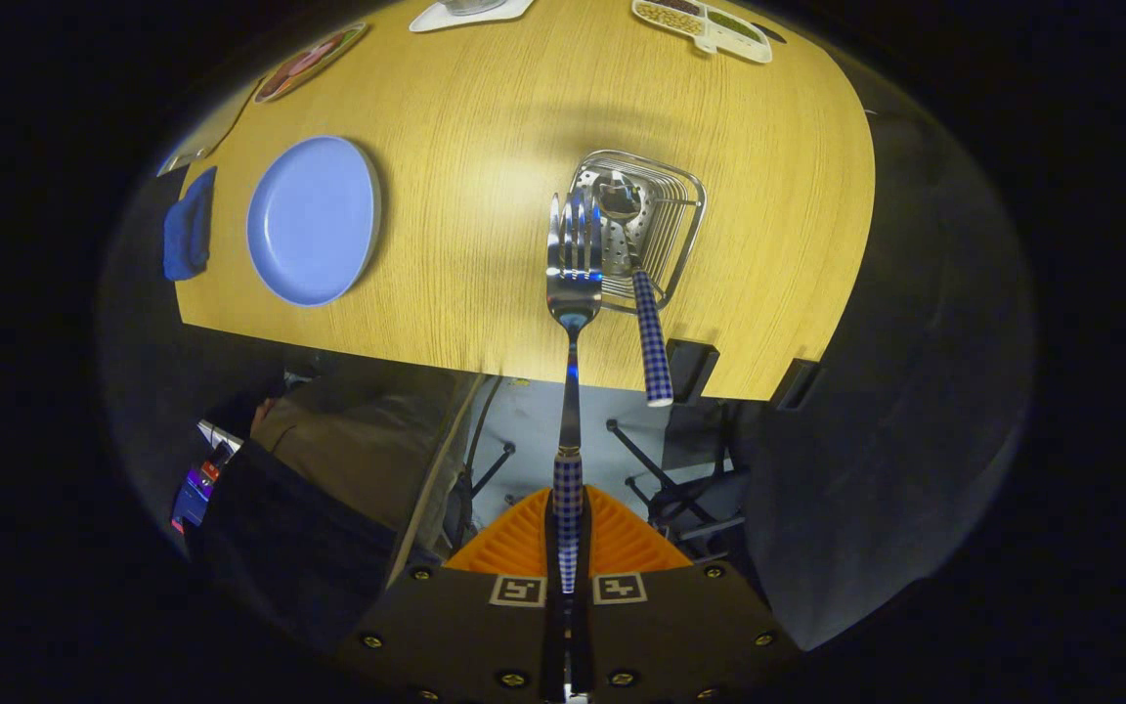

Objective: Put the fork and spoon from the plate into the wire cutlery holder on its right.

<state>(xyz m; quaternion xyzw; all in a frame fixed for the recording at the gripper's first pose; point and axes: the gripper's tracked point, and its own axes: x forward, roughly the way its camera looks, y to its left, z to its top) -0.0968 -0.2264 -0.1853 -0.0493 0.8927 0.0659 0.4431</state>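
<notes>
Hand-held gripper (568, 548) clamps one fork (573, 284) (one spoon (633, 264) in holder (680, 210)).

Bright overhead light falls on the counter (485, 196), brightest at centre frame, dimming toward the rim. The fork (574, 274) gleams with glare on its tines; a soft shadow lies across the upper centre. Below the counter the scene is dim. Fisheye bending curves the counter's edges, and the outer margins blur.
</notes>
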